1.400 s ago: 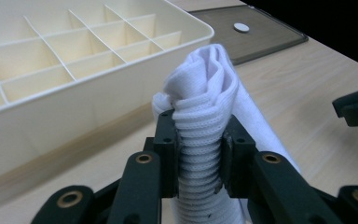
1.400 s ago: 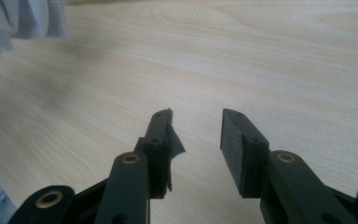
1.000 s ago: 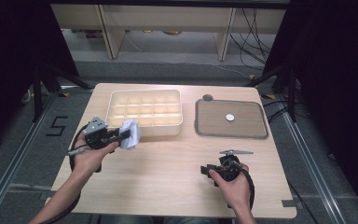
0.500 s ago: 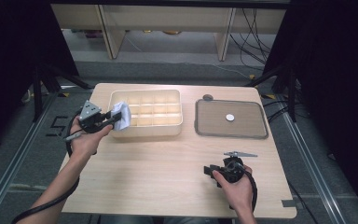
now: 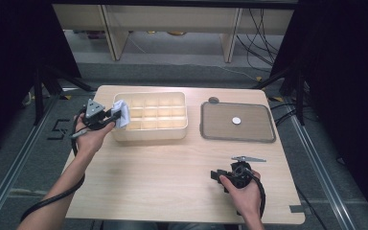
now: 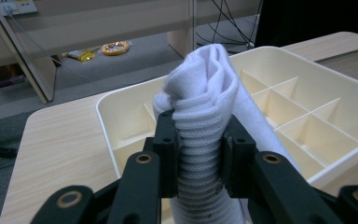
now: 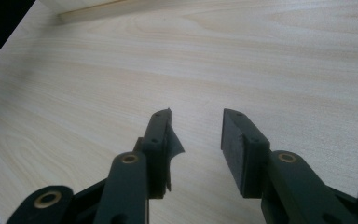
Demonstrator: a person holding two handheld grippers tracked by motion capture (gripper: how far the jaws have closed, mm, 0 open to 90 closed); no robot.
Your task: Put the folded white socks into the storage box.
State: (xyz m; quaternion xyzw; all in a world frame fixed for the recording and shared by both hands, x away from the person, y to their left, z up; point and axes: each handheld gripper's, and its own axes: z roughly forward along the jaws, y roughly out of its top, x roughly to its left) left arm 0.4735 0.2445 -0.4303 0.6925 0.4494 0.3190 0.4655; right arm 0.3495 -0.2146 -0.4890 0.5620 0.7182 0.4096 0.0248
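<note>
A pale wood-grain table [image 5: 172,167] stands in a dim room, with a grey floor [image 5: 182,72] beyond its far edge, the legs of light wooden furniture [image 5: 115,38] behind that, and black cables [image 5: 258,28] trailing across the floor.

On the table sit a cream plastic organiser tray with a grid of compartments [image 5: 149,135] and, to its right, a flat grey rectangular lid with a small white disc at its middle [image 5: 237,121]. A thin grey metal strip [image 5: 248,158] lies near the right gripper.

The left gripper [image 5: 115,115] pinches a rolled white knitted cloth [image 6: 205,140] between its jaws. In the left gripper view the roll stands up between the black pads, its long axis running along the jaws, its folded end pointing up and away toward the tray. The cloth hangs at the tray's left end — over its rim in the high view.

The right gripper [image 7: 196,133] is low over bare table at the near right, jaws spread with nothing between them — one pad's lining is peeling at its edge.
</note>
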